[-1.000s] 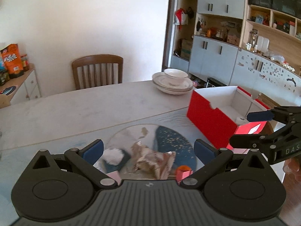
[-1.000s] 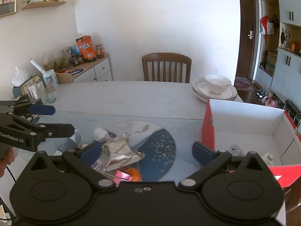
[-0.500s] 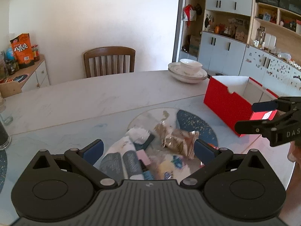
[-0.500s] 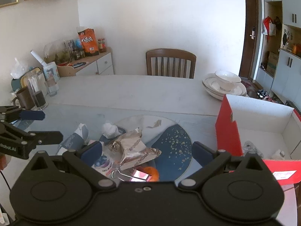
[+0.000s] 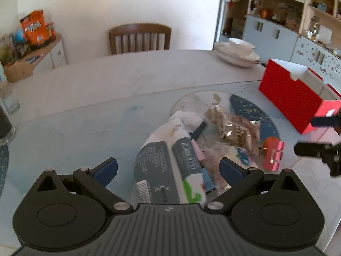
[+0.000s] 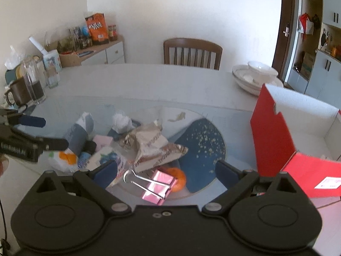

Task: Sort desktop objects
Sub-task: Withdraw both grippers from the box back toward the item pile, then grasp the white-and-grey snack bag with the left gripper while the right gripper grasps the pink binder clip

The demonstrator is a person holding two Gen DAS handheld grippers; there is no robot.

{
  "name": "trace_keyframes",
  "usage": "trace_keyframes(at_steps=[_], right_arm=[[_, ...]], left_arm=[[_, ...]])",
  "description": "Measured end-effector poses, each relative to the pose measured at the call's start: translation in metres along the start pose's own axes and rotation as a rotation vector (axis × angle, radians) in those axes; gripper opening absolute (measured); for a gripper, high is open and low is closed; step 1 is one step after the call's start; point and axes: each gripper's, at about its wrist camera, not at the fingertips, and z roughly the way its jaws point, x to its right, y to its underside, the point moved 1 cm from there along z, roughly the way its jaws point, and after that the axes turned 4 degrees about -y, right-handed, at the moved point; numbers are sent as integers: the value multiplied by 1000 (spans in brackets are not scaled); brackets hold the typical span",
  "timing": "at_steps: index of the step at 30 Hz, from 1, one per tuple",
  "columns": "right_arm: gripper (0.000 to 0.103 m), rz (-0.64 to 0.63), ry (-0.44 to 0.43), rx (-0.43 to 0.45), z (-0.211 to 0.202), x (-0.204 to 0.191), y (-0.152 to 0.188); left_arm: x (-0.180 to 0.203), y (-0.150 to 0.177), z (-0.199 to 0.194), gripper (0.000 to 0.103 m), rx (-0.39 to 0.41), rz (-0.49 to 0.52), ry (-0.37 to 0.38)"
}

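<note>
Across our table (image 5: 89, 89) the clutter pile (image 5: 191, 140) now sits nearer than a second ago. Our left gripper (image 5: 168, 168) and right gripper (image 6: 166, 170) stand spread, holding nothing; the right's jaws just narrowed slightly.

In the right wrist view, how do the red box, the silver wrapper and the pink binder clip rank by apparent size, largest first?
1. red box
2. silver wrapper
3. pink binder clip, although it is nearest to the camera

Red box (image 6: 275, 136) cut off at 3 o'clock — print on the crumpled wrappers (image 5: 234, 132) blurred, unreadable.
</note>
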Motion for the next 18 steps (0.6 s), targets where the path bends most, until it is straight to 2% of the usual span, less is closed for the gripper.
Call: trace_keyframes(at_steps=[6, 18], right_arm=[[93, -7, 19, -48, 25, 0, 10], [77, 140, -20, -113, 51, 4, 20]], left_arm=[[-8, 0, 21, 102, -65, -24, -19], [-12, 1, 46, 102, -173, -51, 8]])
